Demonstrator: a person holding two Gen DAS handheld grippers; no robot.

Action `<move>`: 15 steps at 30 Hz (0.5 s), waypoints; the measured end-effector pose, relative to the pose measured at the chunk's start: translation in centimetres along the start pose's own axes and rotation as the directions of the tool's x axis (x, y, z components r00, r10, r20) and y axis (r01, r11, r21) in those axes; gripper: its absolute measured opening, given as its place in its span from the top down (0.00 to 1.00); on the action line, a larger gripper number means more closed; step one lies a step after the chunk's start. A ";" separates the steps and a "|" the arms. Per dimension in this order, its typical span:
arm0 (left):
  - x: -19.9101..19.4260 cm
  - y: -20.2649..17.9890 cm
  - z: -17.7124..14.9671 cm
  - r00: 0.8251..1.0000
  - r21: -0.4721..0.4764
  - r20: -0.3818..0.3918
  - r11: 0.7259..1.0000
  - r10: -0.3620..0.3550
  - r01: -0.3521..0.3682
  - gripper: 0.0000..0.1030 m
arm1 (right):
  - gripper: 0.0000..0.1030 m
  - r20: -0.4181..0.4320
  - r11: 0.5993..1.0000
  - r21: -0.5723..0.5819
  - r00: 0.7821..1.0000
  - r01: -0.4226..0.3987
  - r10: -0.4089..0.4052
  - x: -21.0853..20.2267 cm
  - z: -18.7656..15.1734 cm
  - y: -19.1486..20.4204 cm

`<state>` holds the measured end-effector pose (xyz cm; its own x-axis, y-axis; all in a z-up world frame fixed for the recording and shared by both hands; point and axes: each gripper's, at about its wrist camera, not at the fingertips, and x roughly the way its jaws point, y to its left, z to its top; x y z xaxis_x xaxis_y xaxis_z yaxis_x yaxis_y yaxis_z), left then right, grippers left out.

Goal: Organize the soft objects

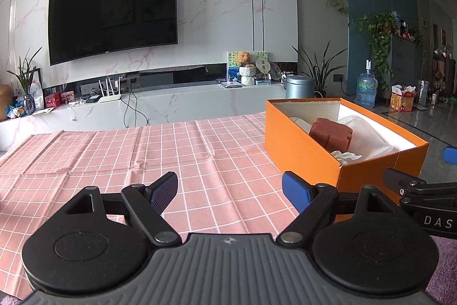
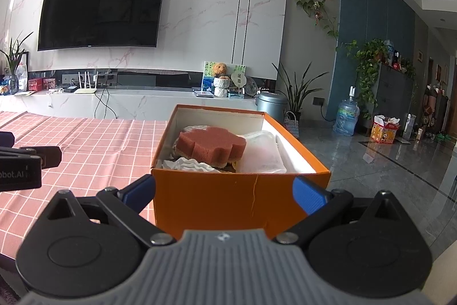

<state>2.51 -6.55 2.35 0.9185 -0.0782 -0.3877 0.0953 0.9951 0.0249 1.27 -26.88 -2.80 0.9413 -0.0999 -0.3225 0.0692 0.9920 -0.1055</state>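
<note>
Left gripper (image 1: 230, 190): jaws apart, empty, over the pink checked tablecloth (image 1: 114, 156), left of the orange cardboard box (image 1: 300, 150).
Box contents: reddish flower-shaped sponge (image 2: 212, 145) on top, white crumpled soft pieces (image 2: 188, 164) around it.
Right gripper (image 2: 224, 193): jaws wide apart, flanking the box's near end.

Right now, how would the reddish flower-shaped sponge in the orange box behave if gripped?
The reddish flower-shaped sponge looks porous, so it is probably light and would squash between fingers. Its thick block shape suggests it won't flop. Resting atop other items in the orange cardboard box, it should lift freely.
</note>
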 end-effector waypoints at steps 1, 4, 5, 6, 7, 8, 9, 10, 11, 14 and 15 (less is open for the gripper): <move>0.0 0.0 0.0 1.000 0.001 -0.001 1.000 0.001 -0.001 0.06 | 0.03 0.000 1.000 0.000 1.000 0.000 0.000 0.0 0.0 0.0; 0.0 0.0 0.0 1.000 0.001 0.000 1.000 0.002 -0.002 0.06 | 0.03 -0.002 1.000 0.000 1.000 0.000 0.000 0.1 0.0 0.0; 0.0 0.0 0.0 1.000 0.001 0.001 1.000 0.003 -0.003 0.06 | 0.03 -0.002 1.000 0.000 1.000 0.000 0.000 0.1 0.0 0.0; 0.0 0.0 0.0 1.000 0.001 0.001 1.000 0.003 -0.003 0.06 | 0.03 -0.002 1.000 0.000 1.000 0.000 0.000 0.1 0.0 0.0; 0.0 0.0 0.0 1.000 0.001 0.001 1.000 0.003 -0.003 0.06 | 0.03 -0.003 1.000 -0.001 1.000 0.000 0.000 0.1 0.0 0.0; 0.0 0.0 0.0 1.000 0.001 0.001 1.000 0.004 -0.004 0.06 | 0.03 -0.003 1.000 -0.001 1.000 0.000 0.000 0.1 0.0 0.0; 0.0 0.0 0.0 1.000 0.002 0.001 1.000 0.004 -0.004 0.06 | 0.03 -0.003 1.000 0.000 1.000 0.000 0.000 0.1 0.0 0.0; 0.0 0.1 0.0 1.000 0.002 0.001 1.000 0.003 -0.003 0.06 | 0.03 -0.003 1.000 0.000 1.000 0.000 0.000 0.1 0.0 0.0; 0.0 0.0 0.0 1.000 0.001 0.002 1.000 0.004 -0.004 0.06 | 0.03 -0.003 1.000 0.000 1.000 0.000 0.000 0.1 0.0 0.0; 0.0 0.0 0.0 1.000 0.002 0.001 1.000 0.003 -0.003 0.06 | 0.03 -0.003 1.000 0.000 1.000 -0.001 0.001 0.1 0.0 0.0; 0.0 0.0 0.0 1.000 0.002 0.002 1.000 0.003 -0.003 0.06 | 0.03 -0.003 1.000 0.000 1.000 0.000 0.000 0.1 0.0 0.0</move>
<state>2.49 -6.53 2.34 0.9193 -0.0757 -0.3862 0.0935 0.9952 0.0276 1.34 -26.92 -2.83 0.9402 -0.0999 -0.3255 0.0687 0.9920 -0.1059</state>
